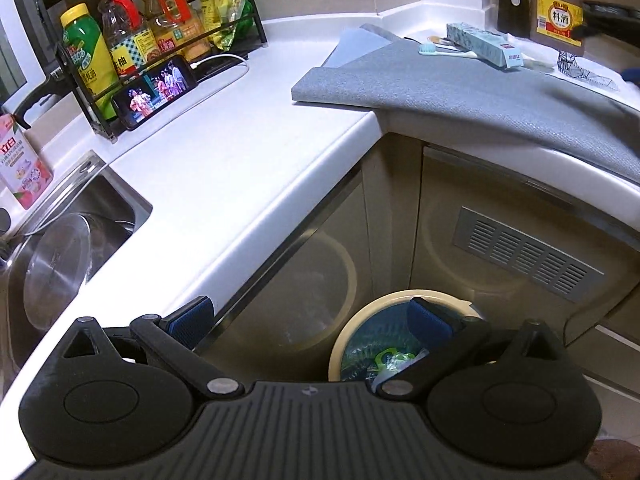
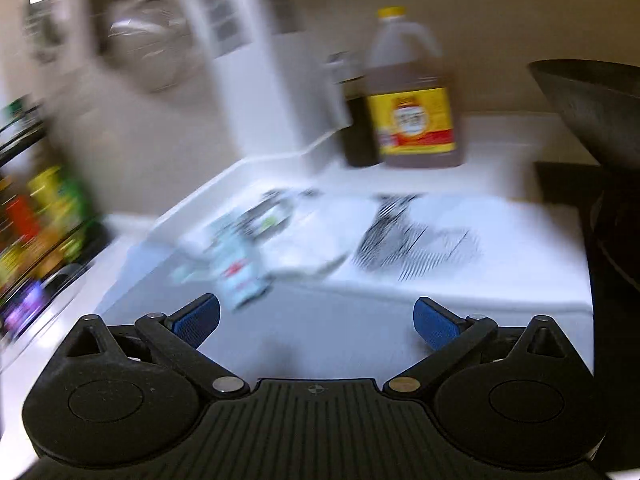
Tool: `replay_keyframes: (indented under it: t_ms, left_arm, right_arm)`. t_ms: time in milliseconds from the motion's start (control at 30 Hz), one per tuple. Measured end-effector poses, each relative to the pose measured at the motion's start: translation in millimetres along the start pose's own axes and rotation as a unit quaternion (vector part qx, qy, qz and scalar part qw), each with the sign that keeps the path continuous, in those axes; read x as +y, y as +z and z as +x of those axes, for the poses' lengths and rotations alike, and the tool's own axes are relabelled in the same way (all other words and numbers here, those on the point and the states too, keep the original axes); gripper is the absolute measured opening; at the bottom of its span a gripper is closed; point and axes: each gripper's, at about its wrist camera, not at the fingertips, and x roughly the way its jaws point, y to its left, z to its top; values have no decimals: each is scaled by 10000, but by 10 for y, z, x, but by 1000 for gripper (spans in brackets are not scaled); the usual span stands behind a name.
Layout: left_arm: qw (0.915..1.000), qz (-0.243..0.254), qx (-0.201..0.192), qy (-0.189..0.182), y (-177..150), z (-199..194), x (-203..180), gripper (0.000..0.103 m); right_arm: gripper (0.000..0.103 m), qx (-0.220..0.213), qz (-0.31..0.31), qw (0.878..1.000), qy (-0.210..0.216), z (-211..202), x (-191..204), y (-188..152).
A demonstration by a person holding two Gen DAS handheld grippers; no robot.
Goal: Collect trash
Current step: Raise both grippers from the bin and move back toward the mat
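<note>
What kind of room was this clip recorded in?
Very likely a home kitchen: a white corner countertop with a steel sink set into it, a rack of oil and sauce bottles, and a cooking-wine jug.

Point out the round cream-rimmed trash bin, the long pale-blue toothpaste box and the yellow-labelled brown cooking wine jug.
Round cream-rimmed trash bin (image 1: 362, 322): left wrist view, on its cream rim.
Long pale-blue toothpaste box (image 1: 480, 42): left wrist view, on its patterned side.
Yellow-labelled brown cooking wine jug (image 2: 414, 120): right wrist view, on its yellow label.
</note>
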Motion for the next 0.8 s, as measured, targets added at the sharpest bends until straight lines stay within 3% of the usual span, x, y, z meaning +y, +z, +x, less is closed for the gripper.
replay_keyframes:
  t_ms: [133,400,567,600,667,700,800]
  left_arm:
    - [9999,-13,91,123,19,18,50,103]
    - [9992,33,229,315,225,108,124,103]
    - [9998,112,84,112,591,182,-8,103]
    - [9999,117,24,40,704,193,-60,103]
    - [9997,113,-160,-139,964,204,-171,103]
    - [9994,119,-253,-219,1113,207,-234,103]
    - [9963,86,-665,-543,1593,188,-457,103]
  right_arm:
    - [103,167,238,9992,-286,594,-73,237]
    - [103,593,5,9964,-614,1504,95,377]
    - [100,488,-756,9937,-669,1728,247,345]
    - [90,423,-932,9922,-711,1727,268,312]
    - [47,289,-1021,9923,-632,1671,259,295]
    - [11,250,-955,9936,-542,1632,225,303]
    - [9,285,-724,9951,-618,1482,77,329]
